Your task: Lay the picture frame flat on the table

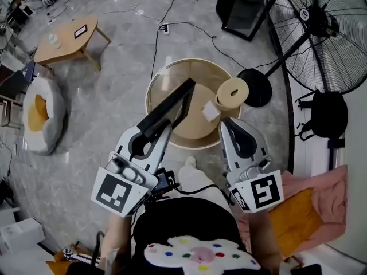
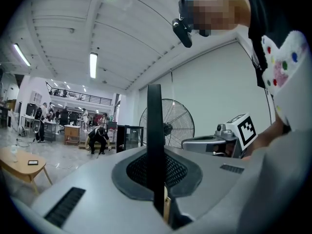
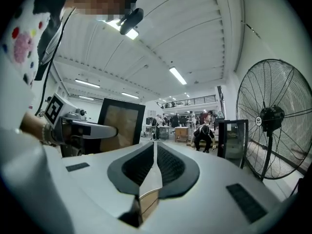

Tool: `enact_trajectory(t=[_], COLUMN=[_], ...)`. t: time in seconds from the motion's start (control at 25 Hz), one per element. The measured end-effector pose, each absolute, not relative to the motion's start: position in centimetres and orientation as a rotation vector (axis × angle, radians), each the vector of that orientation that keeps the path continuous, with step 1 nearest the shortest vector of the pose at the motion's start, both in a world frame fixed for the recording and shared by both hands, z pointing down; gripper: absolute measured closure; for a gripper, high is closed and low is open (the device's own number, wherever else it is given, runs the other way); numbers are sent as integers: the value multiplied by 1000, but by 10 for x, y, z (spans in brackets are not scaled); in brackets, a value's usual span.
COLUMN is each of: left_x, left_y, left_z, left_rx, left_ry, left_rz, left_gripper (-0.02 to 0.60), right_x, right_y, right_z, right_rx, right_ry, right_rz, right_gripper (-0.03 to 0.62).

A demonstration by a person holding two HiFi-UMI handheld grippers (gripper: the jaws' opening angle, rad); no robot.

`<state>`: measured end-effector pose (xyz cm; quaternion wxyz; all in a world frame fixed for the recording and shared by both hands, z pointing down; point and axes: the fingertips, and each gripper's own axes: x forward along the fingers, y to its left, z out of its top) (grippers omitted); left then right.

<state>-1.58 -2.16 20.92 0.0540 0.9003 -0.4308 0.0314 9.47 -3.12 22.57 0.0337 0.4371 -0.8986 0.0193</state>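
Observation:
The picture frame (image 1: 172, 105) has a black border and a tan middle. It is held up over the round wooden table (image 1: 157, 79), tilted, with my left gripper (image 1: 161, 126) shut on its lower edge. In the left gripper view the frame (image 2: 155, 130) stands edge-on between the jaws of that gripper (image 2: 157, 179). From the right gripper view its face (image 3: 122, 123) shows at the left. My right gripper (image 1: 225, 123) is beside it, shut on a thin pale card (image 1: 210, 112). That card (image 3: 148, 199) lies pinched edge-on between the right gripper's (image 3: 154, 150) pads.
A tan roll (image 1: 232, 93) sits at the table's right rim. A large standing fan (image 1: 321, 33) is at the right, and a black cabinet (image 1: 243, 7) behind the table. A low wooden coffee table (image 1: 66, 39) and a grey cushion (image 1: 43, 116) are at the left. Cables cross the floor.

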Motion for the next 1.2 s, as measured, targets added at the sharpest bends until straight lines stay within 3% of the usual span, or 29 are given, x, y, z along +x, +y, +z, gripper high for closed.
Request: enact_trajectory(t=[0.6, 0.92, 1.2], left_x=[-3, 0, 9], left_y=[-57, -69, -69], left_z=[213, 208, 194], left_rx=[2753, 2789, 2869], left_ry=[-1183, -1041, -855], left_rz=[80, 44, -65], left_gripper=[558, 558, 558], right_x=[75, 61, 49], right_y=[-67, -76, -80], right_z=[227, 224, 222], right_rx=[1246, 1210, 1171], right_ry=[-2837, -2857, -2899], right_rz=[126, 107, 120], right_gripper=[553, 462, 450])
